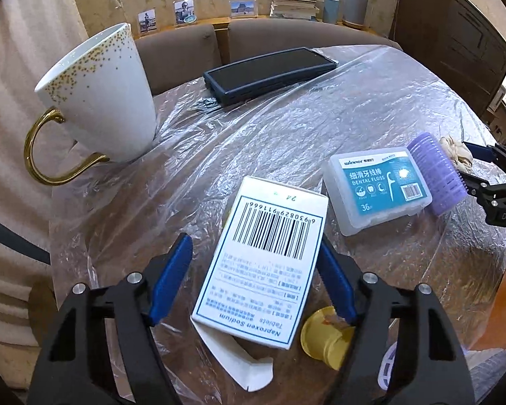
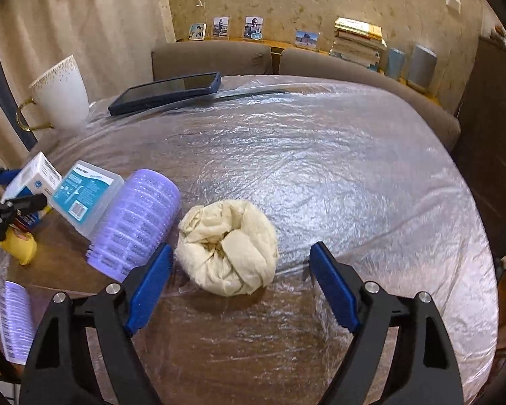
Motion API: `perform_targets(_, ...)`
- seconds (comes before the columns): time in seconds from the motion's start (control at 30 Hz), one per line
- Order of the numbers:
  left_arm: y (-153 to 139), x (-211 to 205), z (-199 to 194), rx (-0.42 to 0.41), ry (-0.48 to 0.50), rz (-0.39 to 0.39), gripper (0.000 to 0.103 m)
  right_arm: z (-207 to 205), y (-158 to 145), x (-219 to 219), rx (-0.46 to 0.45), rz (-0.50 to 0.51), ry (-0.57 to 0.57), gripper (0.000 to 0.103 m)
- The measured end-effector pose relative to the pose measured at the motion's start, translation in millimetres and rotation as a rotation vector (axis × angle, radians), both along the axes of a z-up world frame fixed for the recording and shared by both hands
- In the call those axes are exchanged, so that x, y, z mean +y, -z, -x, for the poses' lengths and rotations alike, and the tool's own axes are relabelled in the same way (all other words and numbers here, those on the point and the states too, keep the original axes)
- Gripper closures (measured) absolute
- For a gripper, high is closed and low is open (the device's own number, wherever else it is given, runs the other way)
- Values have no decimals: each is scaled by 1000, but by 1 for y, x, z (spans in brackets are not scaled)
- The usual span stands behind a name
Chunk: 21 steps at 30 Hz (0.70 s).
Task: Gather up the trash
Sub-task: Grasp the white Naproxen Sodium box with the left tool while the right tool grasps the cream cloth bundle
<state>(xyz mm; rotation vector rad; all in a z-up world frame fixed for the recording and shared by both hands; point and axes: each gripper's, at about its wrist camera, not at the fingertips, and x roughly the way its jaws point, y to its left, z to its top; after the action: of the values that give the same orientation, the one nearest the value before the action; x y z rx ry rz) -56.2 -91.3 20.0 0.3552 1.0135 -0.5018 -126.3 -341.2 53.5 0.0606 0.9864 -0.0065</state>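
A white medicine box (image 1: 263,260) with a barcode lies on the plastic-covered table, its torn flap toward me. My left gripper (image 1: 254,239) is open and straddles it: the right pad is at the box's edge and the left pad stands clear of it. A small yellow cap (image 1: 324,337) lies by the right finger. In the right wrist view a crumpled cream tissue (image 2: 229,253) sits between the fingers of my right gripper (image 2: 241,248), which is open with gaps on both sides.
A dental floss box (image 1: 377,189) and a purple hair roller (image 2: 138,219) lie between the two grippers. A white mug (image 1: 108,101) with a gold handle and a dark phone (image 1: 270,71) sit at the table's far side. Brown chairs stand behind the table (image 2: 320,168).
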Motion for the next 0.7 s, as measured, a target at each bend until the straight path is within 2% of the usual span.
perform_targets(0.13,3,4,-4,24,-16,8,54,-1,-1,3,-2,16,-21,37)
perform_targets(0.17,5,6,-6,35,-25,15,55,-2,-2,4,-4,17,-24,45)
perform_targets(0.23,6,9,-8,44,-33,33,55,-3,-4,6,-5,28,-26,53)
perform_targets(0.53,7,19,-9,71,-80,72,56,0,-10,6,-24,-18,-33,53)
perform_targets(0.7,0,31,-5,43,-120,80,56,9,-20,3,-48,-40,-36,53)
